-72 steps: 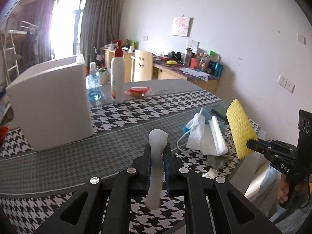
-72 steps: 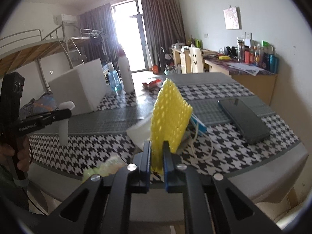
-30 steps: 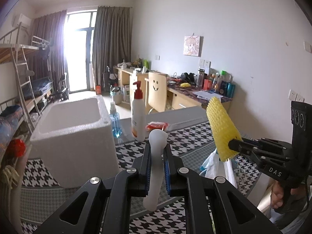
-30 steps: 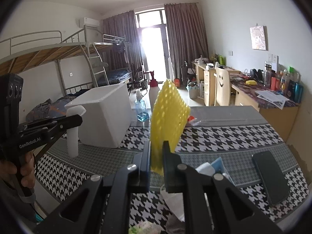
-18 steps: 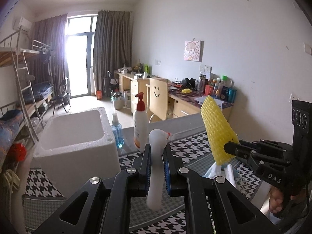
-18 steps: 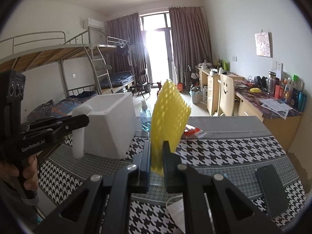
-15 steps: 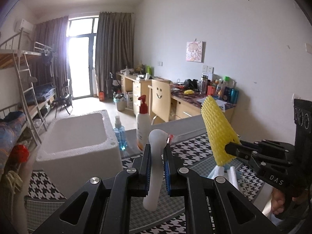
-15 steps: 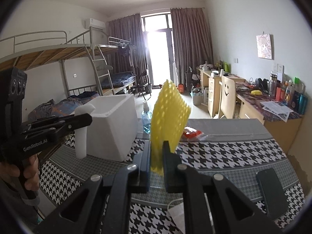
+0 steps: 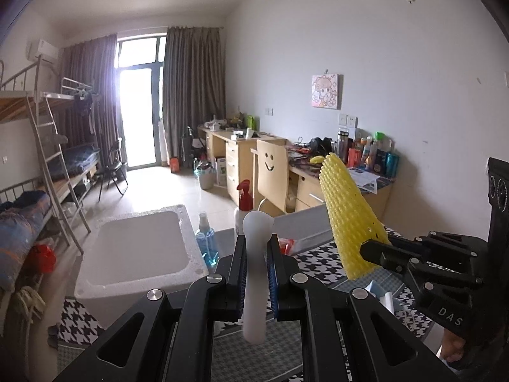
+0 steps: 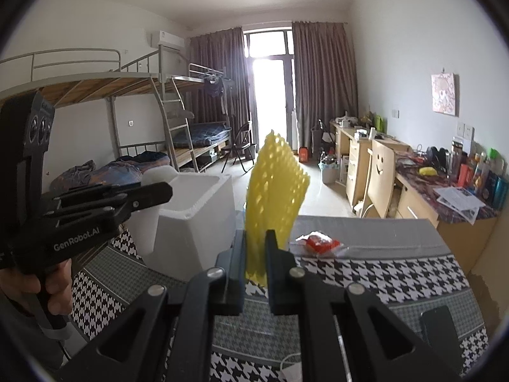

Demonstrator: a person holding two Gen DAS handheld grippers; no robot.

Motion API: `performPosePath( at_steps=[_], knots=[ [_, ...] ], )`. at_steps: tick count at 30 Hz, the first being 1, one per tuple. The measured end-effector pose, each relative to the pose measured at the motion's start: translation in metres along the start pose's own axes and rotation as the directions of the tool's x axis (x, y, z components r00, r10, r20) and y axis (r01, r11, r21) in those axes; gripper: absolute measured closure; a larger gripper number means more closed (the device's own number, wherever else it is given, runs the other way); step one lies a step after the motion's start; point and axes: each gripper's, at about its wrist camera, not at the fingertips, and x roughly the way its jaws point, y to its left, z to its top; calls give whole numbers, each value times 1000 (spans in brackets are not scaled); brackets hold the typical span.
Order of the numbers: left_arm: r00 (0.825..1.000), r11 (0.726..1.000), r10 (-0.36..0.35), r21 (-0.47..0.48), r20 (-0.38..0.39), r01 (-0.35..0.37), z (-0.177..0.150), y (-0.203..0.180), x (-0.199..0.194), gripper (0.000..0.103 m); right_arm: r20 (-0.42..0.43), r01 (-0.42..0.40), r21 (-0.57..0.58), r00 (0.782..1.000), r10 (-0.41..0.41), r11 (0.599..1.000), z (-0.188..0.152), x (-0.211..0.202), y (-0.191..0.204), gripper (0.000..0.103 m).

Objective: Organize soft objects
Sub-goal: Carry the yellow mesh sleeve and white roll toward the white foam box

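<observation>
Left tongs (image 9: 256, 273) pinched shut on a white foam piece (image 9: 255, 264); right tongs (image 10: 255, 251) pinched shut on a yellow foam net (image 10: 273, 197). Both items are held upright in the air above the checked desk (image 10: 397, 273), with the open white foam box (image 9: 133, 254) beyond the left tongs — the likely destination. Risks: the net is gripped only at its lower edge and may flop or slip out in transit; the two tongs ride close together, so they could collide over the box — or knock the spray bottle (image 9: 205, 238) beside it.
</observation>
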Motion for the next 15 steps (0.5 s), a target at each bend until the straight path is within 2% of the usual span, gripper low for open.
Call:
performPosePath(
  at_steps=[15],
  knots=[
    [996,997,69,-33,48,-68,24,23,-1,90,19,-38,-37,999,39,999,26,8,5,89]
  ],
)
